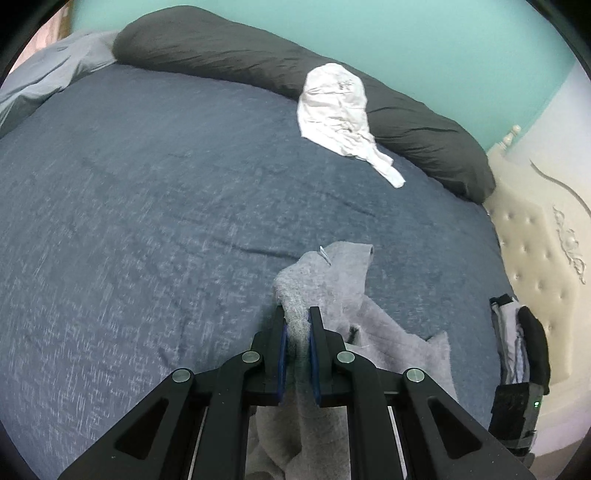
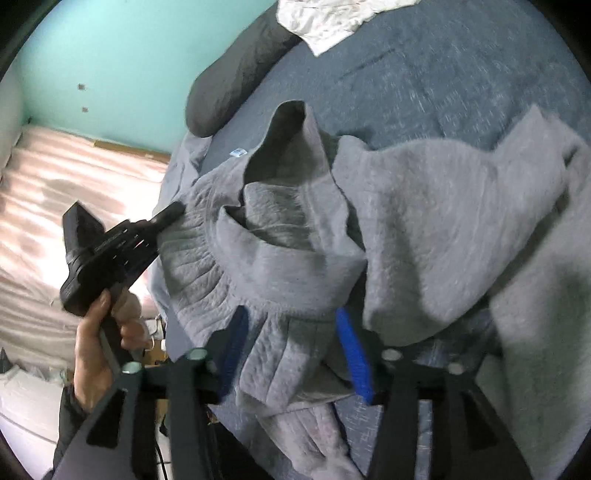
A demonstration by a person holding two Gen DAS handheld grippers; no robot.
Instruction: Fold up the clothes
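The left gripper [image 1: 297,321] pinched a bunched fold of the grey sweatshirt [image 2: 424,206], which lay crumpled near the bed's [image 1: 147,192] edge. The right gripper [image 2: 291,347] stood with fingers wide apart over its ribbed hem. A white garment [image 1: 334,110] rested against the dark bolster [image 1: 229,48].

A heathered grey sweatshirt [image 2: 424,206] lies on a mottled navy bedspread [image 1: 155,192]. The bolster [image 1: 229,51] is charcoal, the crumpled garment [image 1: 338,107] white, the wall [image 1: 424,33] turquoise. The gripper pads [image 2: 352,354] are bright blue.
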